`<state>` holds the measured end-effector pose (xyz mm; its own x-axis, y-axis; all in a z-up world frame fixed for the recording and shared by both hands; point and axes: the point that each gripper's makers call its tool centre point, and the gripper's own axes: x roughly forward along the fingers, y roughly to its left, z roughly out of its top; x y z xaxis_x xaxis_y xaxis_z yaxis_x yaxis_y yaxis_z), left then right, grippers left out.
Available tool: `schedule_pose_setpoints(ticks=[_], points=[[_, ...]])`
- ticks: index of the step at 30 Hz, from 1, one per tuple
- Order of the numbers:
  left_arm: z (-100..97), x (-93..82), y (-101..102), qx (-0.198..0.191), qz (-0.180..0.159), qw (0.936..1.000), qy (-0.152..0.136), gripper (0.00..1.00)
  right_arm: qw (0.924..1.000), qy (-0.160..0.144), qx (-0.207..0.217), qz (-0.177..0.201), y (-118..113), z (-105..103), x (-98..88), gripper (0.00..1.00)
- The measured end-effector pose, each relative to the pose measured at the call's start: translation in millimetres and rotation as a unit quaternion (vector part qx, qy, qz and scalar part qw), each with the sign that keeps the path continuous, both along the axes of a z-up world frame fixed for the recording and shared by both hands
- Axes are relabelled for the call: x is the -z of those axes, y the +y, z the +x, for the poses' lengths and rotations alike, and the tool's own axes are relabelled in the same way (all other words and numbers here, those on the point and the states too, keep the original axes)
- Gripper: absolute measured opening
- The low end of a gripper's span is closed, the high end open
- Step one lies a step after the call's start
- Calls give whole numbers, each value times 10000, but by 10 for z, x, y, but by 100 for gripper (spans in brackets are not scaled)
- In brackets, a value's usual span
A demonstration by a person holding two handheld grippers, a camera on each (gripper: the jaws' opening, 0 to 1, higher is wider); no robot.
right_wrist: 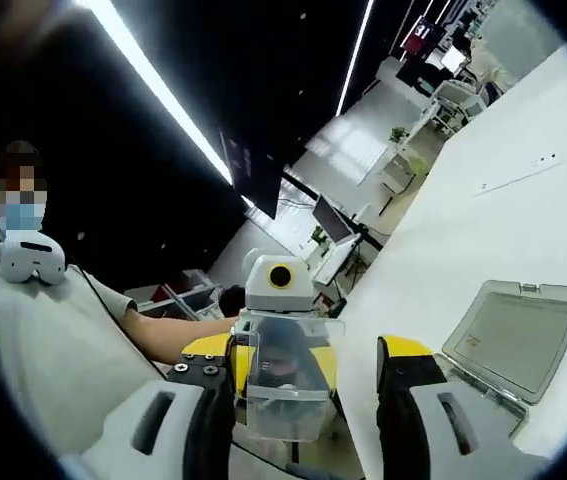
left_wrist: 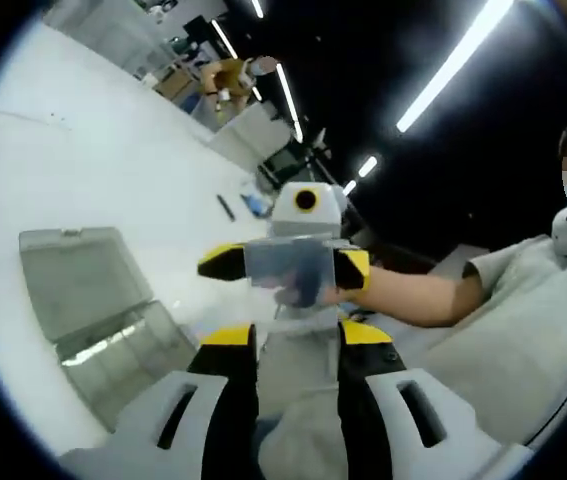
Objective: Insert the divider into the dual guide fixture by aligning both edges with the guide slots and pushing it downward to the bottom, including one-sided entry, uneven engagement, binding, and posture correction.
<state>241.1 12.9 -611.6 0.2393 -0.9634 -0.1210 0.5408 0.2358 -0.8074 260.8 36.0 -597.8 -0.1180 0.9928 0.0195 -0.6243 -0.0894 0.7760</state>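
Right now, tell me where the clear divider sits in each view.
Left gripper view: clear divider at centre, between the right gripper's yellow tips.
Right gripper view: clear divider low centre, in front of the left gripper.
Shared landmark: open clear box, left in the first, lower right in the second.

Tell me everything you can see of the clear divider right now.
The clear divider is a thin, transparent, plastic-looking rectangular panel. It is held up in the air away from the white table, pinched by the right gripper. In the right gripper view it hangs beside that gripper's own left jaw. The open clear box lies apart from it on the table.
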Motion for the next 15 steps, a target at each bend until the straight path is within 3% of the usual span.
schedule_pose_setpoints(ticks=[15], points=[[-22, -3, 2, 49, 15, 10000, 13, 26, 9997, 127, -87, 173, -8, -22, -70, 33]])
